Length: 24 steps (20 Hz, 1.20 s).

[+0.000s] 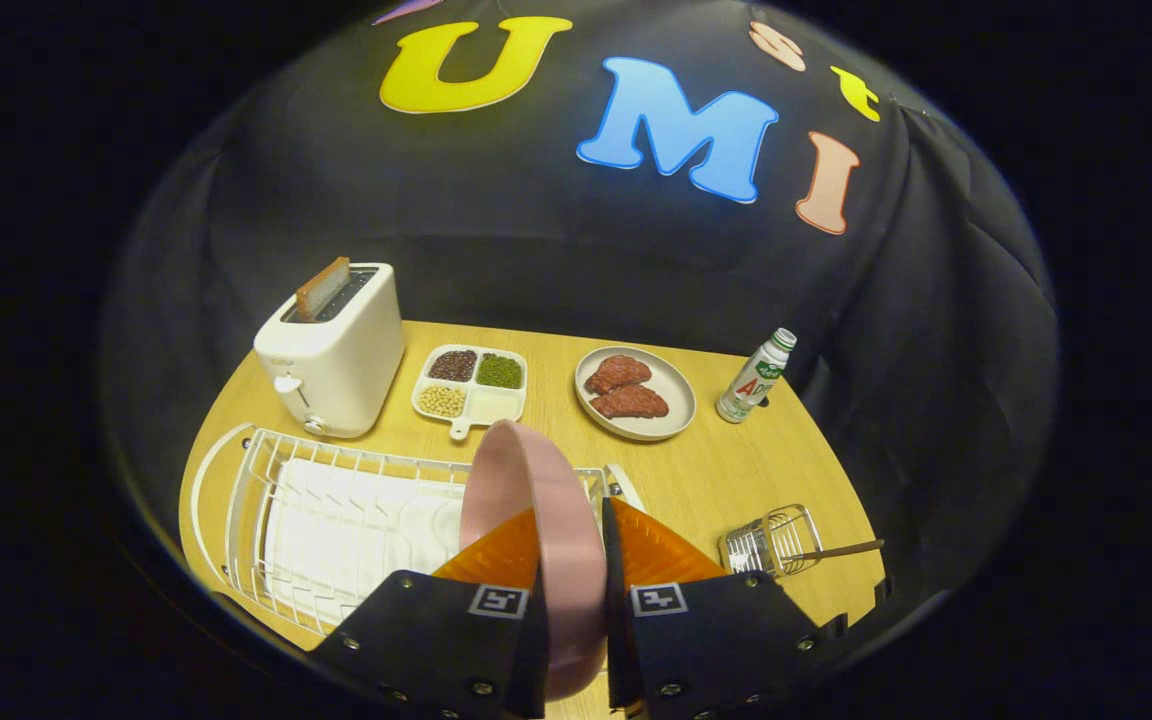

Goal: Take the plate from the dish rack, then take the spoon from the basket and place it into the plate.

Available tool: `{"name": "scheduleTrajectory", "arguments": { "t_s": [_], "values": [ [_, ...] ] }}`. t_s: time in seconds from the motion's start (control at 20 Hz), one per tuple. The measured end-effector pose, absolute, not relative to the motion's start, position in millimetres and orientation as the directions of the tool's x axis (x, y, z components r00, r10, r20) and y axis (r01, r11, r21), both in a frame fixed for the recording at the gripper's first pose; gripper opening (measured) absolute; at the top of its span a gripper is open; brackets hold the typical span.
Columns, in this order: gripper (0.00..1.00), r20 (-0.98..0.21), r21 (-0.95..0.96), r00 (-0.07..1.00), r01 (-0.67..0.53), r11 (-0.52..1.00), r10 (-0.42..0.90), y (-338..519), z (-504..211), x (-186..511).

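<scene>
My gripper [570,520] is shut on the pink plate [526,500], which stands on edge between the two orange fingers [496,555]. The plate is lifted above the right end of the white wire dish rack [336,520]. Ahead and to the right of the fingers sits a small wire basket [771,540] on the wooden table [736,470]. The spoon [841,549] lies in it with its brown handle sticking out to the right.
Beyond the rack stand a white toaster [334,350] with a slice of toast, a divided tray of beans [471,385], a grey plate with two pieces of meat [636,392] and a small white bottle [756,376]. The table's right edge runs close behind the basket.
</scene>
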<state>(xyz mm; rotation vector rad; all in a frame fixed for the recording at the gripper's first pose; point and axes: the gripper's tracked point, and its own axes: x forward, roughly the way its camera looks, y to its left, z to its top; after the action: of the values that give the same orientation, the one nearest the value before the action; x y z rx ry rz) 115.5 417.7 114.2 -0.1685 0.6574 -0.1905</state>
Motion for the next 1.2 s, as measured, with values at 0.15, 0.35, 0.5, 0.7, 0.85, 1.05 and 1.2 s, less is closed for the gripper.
{"name": "scheduleTrajectory", "arguments": {
  "t_s": [0.15,0.35,0.5,0.7,0.85,1.05,1.2],
  "values": [
    [0.23,-0.589,-0.224,0.774,0.122,0.967,-0.234,424,119,106],
    [0.23,-0.558,-0.211,0.805,0.099,0.972,-0.203,443,142,92],
    [0.23,-0.553,-0.179,0.82,0.058,0.982,-0.149,469,152,68],
    [0.23,-0.574,-0.111,0.817,-0.005,0.994,-0.06,508,148,21],
    [0.23,-0.601,-0.071,0.799,-0.061,0.996,0.007,529,131,-18],
    [0.23,-0.647,-0.033,0.759,-0.118,0.992,0.069,541,93,-69],
    [0.23,-0.679,0.038,0.726,-0.117,0.992,0.112,541,63,-96]
  ]
}}
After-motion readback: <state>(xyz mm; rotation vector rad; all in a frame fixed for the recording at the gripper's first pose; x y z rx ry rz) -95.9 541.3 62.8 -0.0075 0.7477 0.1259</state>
